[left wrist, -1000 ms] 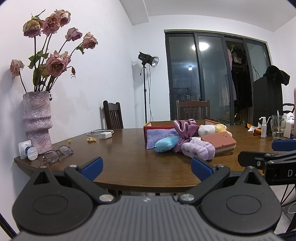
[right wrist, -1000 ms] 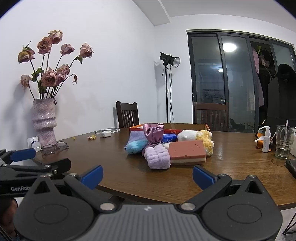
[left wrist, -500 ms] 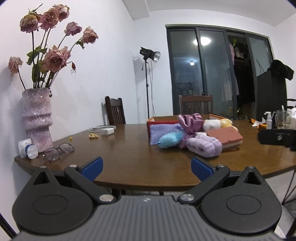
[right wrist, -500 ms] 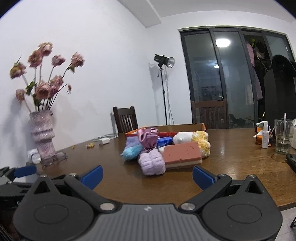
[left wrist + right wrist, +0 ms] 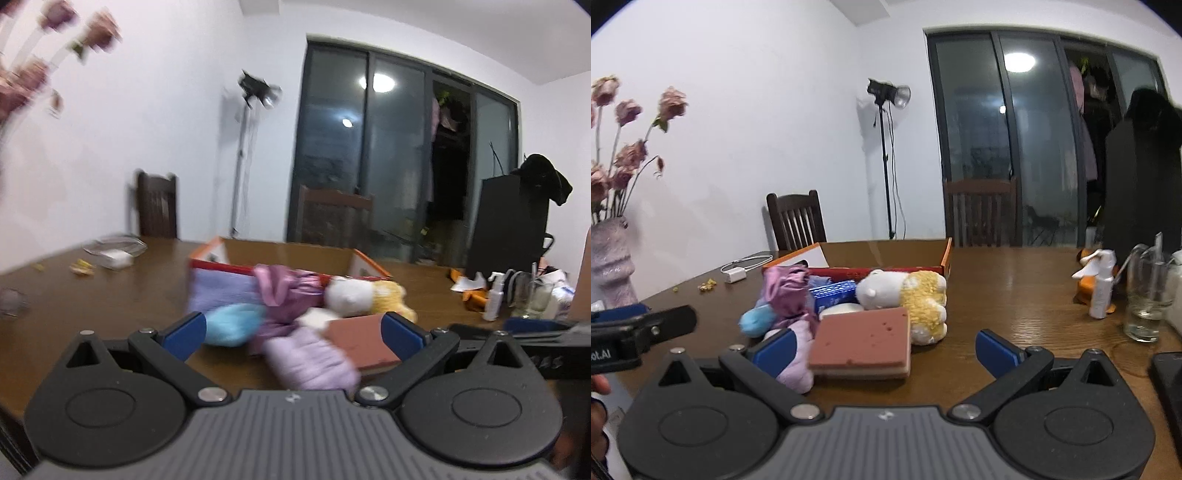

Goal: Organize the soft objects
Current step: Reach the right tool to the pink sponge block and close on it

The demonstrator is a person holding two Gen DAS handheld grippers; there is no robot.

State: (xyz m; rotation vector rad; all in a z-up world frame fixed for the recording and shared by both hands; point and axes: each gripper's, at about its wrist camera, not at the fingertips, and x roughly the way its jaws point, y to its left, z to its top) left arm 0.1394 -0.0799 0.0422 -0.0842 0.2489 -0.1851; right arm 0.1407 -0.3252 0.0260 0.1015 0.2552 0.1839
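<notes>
With both tongs spread wide and empty, centre your right tongs [image 5: 884,347] over the pink sponge [image 5: 862,341] at 12 o'clock before closing gently.

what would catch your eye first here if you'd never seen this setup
The colourful heap of soft things mid-table: a pink sponge block in front, a white-and-yellow plush behind it, and an open cardboard box at the back. Both grippers, left and right, point at the heap, fingers spread.
</notes>
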